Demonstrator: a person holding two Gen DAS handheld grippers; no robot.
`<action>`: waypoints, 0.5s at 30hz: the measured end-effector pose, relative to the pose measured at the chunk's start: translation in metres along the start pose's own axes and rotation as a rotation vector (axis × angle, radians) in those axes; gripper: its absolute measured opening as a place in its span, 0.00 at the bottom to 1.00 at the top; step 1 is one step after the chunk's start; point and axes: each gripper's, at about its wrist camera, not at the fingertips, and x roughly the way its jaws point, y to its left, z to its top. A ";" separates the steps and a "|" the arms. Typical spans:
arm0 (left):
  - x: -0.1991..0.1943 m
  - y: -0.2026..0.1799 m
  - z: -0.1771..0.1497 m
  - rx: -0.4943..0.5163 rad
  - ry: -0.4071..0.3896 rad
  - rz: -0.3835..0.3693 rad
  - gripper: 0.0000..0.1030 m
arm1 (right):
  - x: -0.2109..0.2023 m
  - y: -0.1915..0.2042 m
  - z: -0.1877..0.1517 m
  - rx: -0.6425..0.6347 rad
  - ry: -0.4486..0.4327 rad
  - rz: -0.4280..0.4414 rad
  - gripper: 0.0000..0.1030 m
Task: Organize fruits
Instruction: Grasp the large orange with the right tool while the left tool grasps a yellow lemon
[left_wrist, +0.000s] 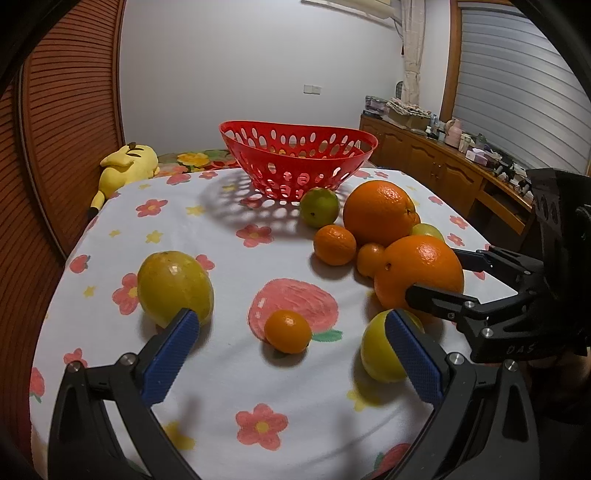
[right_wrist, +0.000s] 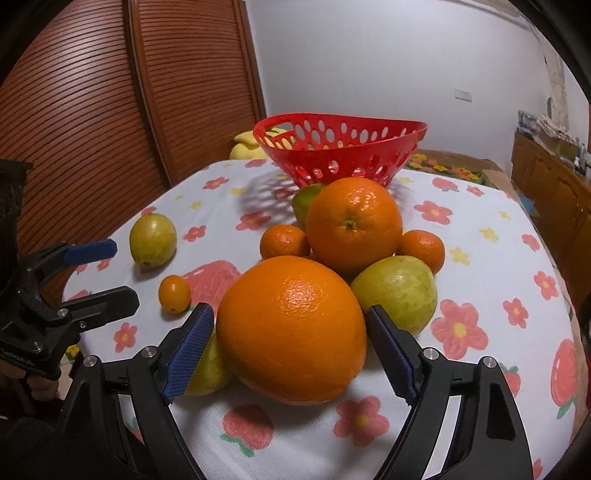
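A red perforated basket (left_wrist: 299, 155) stands empty at the table's far side; it also shows in the right wrist view (right_wrist: 340, 147). Fruits lie on the flowered cloth in front of it. My left gripper (left_wrist: 291, 328) is open, low over the cloth, with a small kumquat (left_wrist: 288, 331) between its fingers and a yellow-green fruit (left_wrist: 175, 286) by its left finger. My right gripper (right_wrist: 291, 332) is open around a big orange (right_wrist: 291, 336), its fingers not touching the fruit. A second big orange (right_wrist: 354, 223), small tangerines (right_wrist: 284, 242) and a yellow-green guava (right_wrist: 395, 290) crowd behind it.
The table has a white flowered cloth (left_wrist: 221, 369). A yellow plush toy (left_wrist: 127, 164) lies beyond the table's far left edge. Wooden shutter doors (right_wrist: 110, 110) are on the left. A wooden sideboard (left_wrist: 443, 162) with clutter runs along the right.
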 end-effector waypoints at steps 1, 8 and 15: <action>0.001 -0.001 0.000 0.002 0.001 -0.001 0.98 | 0.000 0.001 0.000 -0.004 0.001 -0.003 0.84; 0.003 -0.003 -0.002 0.007 0.011 -0.020 0.98 | -0.001 0.004 -0.002 -0.034 -0.009 -0.025 0.81; 0.001 -0.010 -0.001 0.022 0.014 -0.067 0.98 | -0.002 0.001 -0.001 -0.032 -0.018 -0.012 0.80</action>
